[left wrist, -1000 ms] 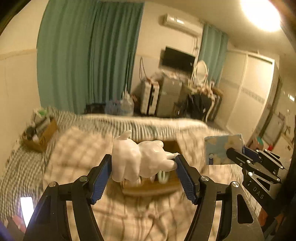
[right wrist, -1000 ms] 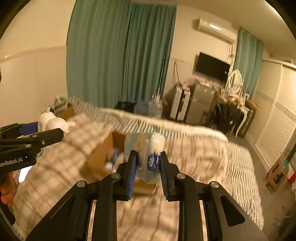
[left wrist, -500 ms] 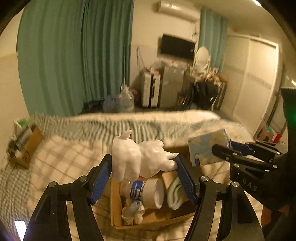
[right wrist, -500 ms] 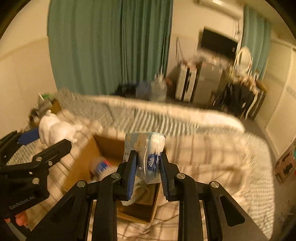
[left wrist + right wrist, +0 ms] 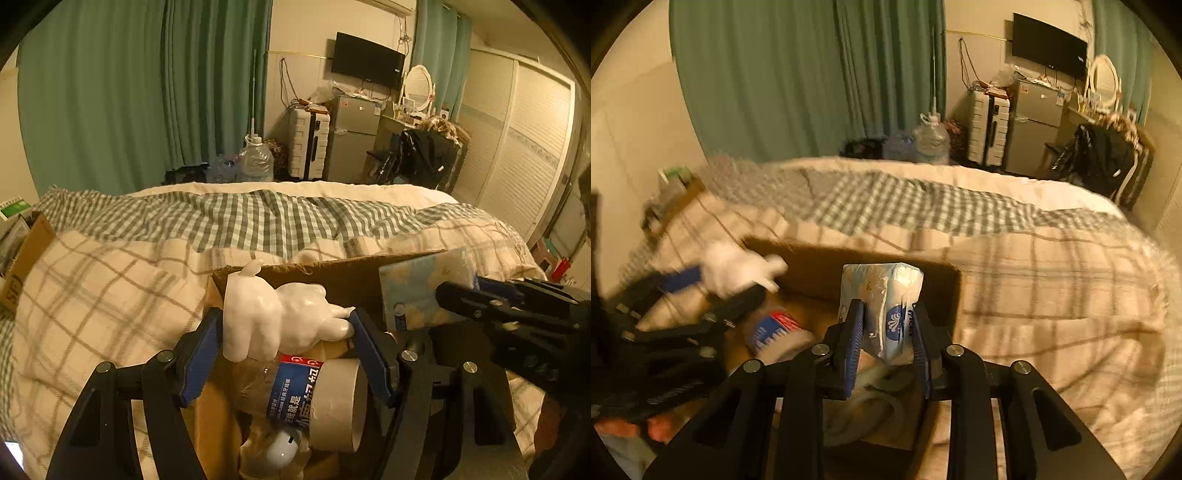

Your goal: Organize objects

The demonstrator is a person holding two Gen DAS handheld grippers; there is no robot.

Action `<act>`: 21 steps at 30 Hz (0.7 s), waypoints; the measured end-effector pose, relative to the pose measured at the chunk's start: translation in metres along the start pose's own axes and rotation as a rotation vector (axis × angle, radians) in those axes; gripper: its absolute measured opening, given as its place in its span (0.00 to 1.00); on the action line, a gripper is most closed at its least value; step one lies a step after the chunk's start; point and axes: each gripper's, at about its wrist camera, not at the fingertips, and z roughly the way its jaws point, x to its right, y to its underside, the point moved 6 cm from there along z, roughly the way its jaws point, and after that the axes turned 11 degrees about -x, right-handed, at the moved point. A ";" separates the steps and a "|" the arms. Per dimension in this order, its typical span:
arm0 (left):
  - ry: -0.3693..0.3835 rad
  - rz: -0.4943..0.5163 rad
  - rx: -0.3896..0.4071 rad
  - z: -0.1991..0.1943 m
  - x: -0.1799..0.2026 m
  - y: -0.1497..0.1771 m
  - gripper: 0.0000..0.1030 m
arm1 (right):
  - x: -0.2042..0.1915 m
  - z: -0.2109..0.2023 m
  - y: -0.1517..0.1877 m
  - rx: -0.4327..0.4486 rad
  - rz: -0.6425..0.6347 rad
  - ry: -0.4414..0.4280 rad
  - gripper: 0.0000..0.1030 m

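Currently, my left gripper (image 5: pixel 286 328) is clamped on the white figurine (image 5: pixel 275 317), held above the open cardboard box (image 5: pixel 332 277) on the plaid blanket (image 5: pixel 110 288). My right gripper (image 5: pixel 886 328) is clamped on the tissue pack (image 5: pixel 882 299), also above the box. Inside the box lie a tape roll (image 5: pixel 338 402) and a blue-labelled bottle (image 5: pixel 291 391), touching each other.

White figurine (image 5: pixel 280 317), pale-blue tissue pack (image 5: pixel 886 306), green-checked blanket (image 5: pixel 258 218).
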 end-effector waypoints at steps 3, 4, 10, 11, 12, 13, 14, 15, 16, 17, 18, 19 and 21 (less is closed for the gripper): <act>-0.011 -0.014 0.005 -0.003 -0.005 0.002 0.80 | 0.004 -0.015 0.000 0.036 0.030 -0.029 0.45; -0.016 -0.017 0.007 -0.006 -0.006 0.002 0.83 | 0.004 -0.022 -0.002 0.053 0.031 -0.023 0.47; 0.001 -0.013 0.046 -0.060 -0.006 -0.004 0.94 | -0.005 -0.069 -0.003 0.103 0.049 0.044 0.71; 0.005 -0.013 0.061 -0.075 -0.005 -0.006 0.96 | -0.006 -0.082 -0.003 0.123 0.048 0.074 0.78; 0.011 -0.016 0.082 -0.090 -0.004 -0.009 0.97 | -0.007 -0.095 -0.003 0.147 0.047 0.107 0.84; 0.018 -0.020 0.105 -0.105 -0.003 -0.011 0.97 | -0.009 -0.110 -0.001 0.180 0.045 0.138 0.87; 0.027 -0.023 0.136 -0.124 -0.002 -0.014 1.00 | -0.012 -0.131 0.000 0.223 0.039 0.164 0.91; 0.032 -0.024 0.163 -0.141 0.000 -0.016 1.00 | -0.014 -0.147 0.001 0.253 0.036 0.181 0.96; 0.035 -0.026 0.190 -0.157 0.001 -0.017 1.00 | -0.016 -0.165 0.002 0.282 0.034 0.202 0.98; 0.034 -0.030 0.215 -0.174 0.002 -0.017 1.00 | -0.019 -0.186 0.004 0.314 0.030 0.231 1.00; 0.032 -0.032 0.234 -0.190 0.003 -0.020 1.00 | -0.022 -0.201 0.005 0.334 0.025 0.249 1.00; 0.033 -0.028 0.249 -0.203 0.004 -0.020 1.00 | -0.025 -0.217 0.008 0.351 0.019 0.265 1.00; 0.031 -0.007 0.282 -0.232 0.008 -0.018 1.00 | -0.034 -0.248 0.014 0.385 0.005 0.290 1.00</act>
